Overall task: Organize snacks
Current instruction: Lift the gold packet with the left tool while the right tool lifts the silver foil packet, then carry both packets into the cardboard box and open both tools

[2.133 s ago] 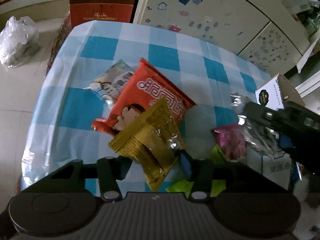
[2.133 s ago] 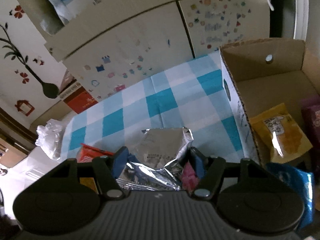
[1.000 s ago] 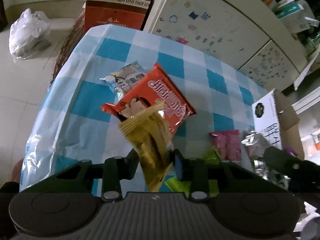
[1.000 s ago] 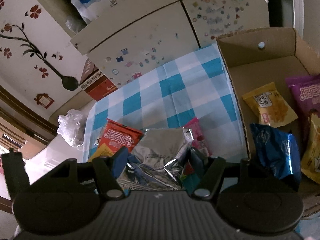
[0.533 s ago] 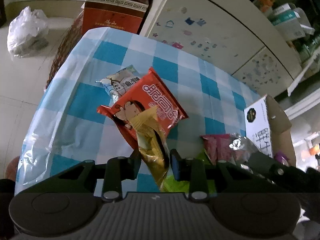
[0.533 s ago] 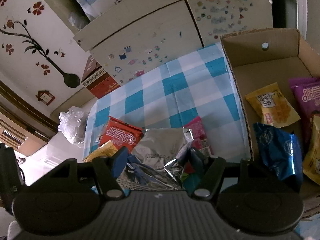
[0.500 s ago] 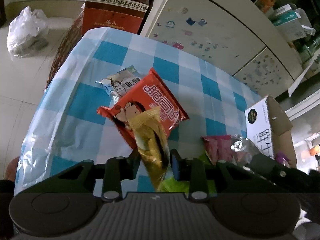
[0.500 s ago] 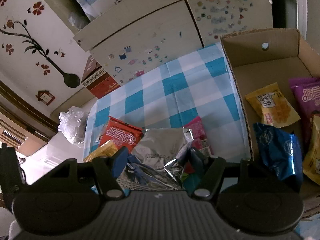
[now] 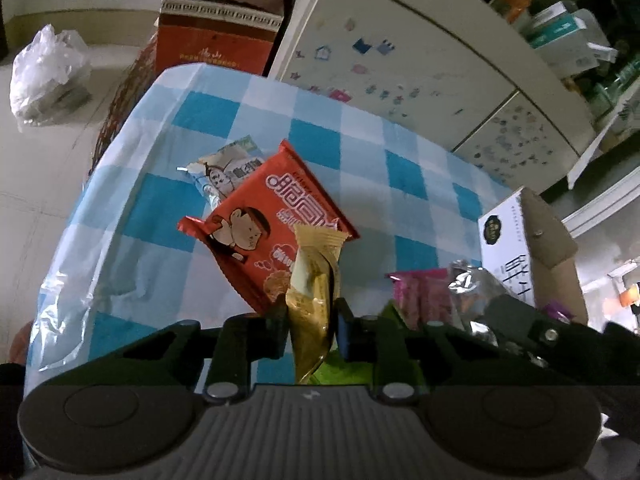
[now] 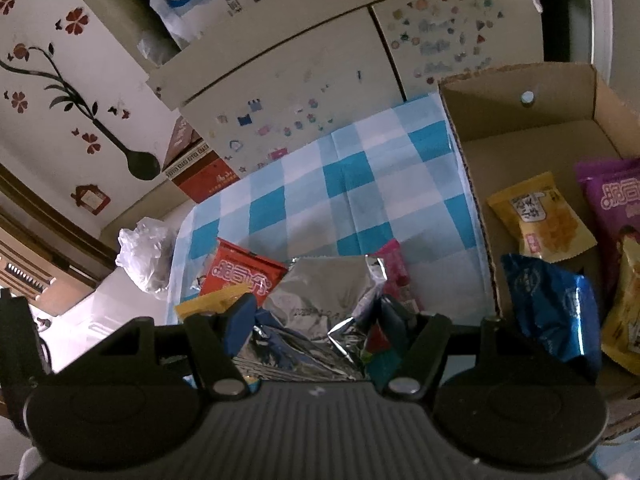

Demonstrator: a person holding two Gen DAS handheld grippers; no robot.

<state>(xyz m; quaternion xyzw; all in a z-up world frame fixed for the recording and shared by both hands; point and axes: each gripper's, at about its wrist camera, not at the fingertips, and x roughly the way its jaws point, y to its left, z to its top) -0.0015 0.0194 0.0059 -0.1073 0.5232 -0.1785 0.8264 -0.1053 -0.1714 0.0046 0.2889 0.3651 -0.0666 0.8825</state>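
Note:
My left gripper (image 9: 312, 314) is shut on a gold snack packet (image 9: 314, 284) and holds it upright above the table. A red snack bag (image 9: 264, 224) lies on the blue checked tablecloth (image 9: 240, 112), partly over a pale packet (image 9: 222, 170). My right gripper (image 10: 316, 316) is shut on a silver foil bag (image 10: 320, 292), left of the open cardboard box (image 10: 520, 120). The box holds a yellow packet (image 10: 540, 216), a blue bag (image 10: 552, 304) and a purple bag (image 10: 616, 200). A pink packet (image 9: 420, 292) and a green packet (image 9: 348, 368) lie on the cloth.
A cream cabinet with stickers (image 9: 400, 52) stands behind the table. A red-brown carton (image 9: 216, 28) and a white plastic bag (image 9: 44, 72) sit on the floor past the table's far left edge. The right gripper's body (image 9: 540, 328) shows low right in the left wrist view.
My left gripper has lifted the gold packet off the red bag and turned it edge-on. My right gripper, still holding the foil bag, has risen and more of the box interior shows.

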